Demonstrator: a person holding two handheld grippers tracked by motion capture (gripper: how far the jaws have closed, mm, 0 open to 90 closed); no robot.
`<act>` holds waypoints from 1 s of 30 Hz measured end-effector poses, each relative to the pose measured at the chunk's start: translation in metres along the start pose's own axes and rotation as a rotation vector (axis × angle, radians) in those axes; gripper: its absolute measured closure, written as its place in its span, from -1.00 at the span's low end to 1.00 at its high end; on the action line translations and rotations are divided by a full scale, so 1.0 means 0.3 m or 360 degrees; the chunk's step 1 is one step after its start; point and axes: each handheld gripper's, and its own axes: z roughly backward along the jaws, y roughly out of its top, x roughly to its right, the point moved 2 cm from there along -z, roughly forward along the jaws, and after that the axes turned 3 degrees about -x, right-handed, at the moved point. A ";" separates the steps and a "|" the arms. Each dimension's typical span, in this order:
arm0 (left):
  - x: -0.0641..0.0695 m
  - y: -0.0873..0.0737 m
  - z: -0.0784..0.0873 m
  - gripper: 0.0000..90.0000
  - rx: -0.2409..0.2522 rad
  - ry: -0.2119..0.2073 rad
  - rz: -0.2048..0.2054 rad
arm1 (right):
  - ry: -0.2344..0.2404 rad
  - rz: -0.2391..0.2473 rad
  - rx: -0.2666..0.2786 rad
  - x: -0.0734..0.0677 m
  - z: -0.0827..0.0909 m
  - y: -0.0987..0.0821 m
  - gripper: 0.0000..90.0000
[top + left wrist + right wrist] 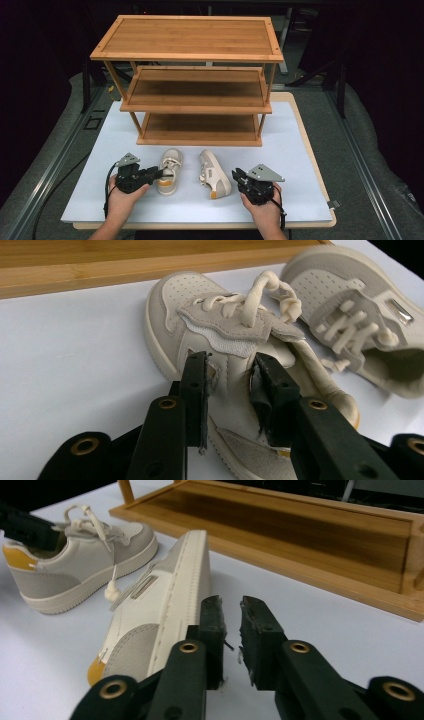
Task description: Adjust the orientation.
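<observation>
Shoes are the items being handled; they lie side by side on the white table surface (300, 165), in front of the lowest tier of a three-tier wooden shoe rack (192, 75) that stands at the far half of the table.

1. Left shoe (169, 171): upright on its sole, toe pointing toward the rack, beige with an orange heel patch and loose laces.
2. Right shoe (214, 173): tipped onto its side, sole edge facing the right gripper, toe toward the rack. The two shoes are near each other but apart.
3. Left gripper (227, 385): held in the person's left hand (122, 197). Its jaws straddle the collar wall of the left shoe, one jaw outside and one inside the opening, pads touching the material; grasping the shoe.
4. Right gripper (231, 630): held in the person's right hand (265, 210), just beside the heel end of the right shoe. Jaws nearly together with a narrow gap, nothing between them; released
</observation>
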 end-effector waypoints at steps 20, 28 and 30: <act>0.031 -0.017 -0.003 0.50 0.0025 -0.0030 -0.0006 | 0.0034 0.0157 -0.0119 -0.090 -0.035 0.021 0.94; 0.029 -0.018 -0.004 0.49 0.0029 -0.0037 -0.0021 | 0.0038 0.0083 -0.0112 -0.052 -0.040 0.011 1.00; 0.028 -0.019 -0.006 0.48 0.0033 -0.0038 -0.0018 | 0.0028 0.0073 -0.0104 -0.041 -0.039 0.009 1.00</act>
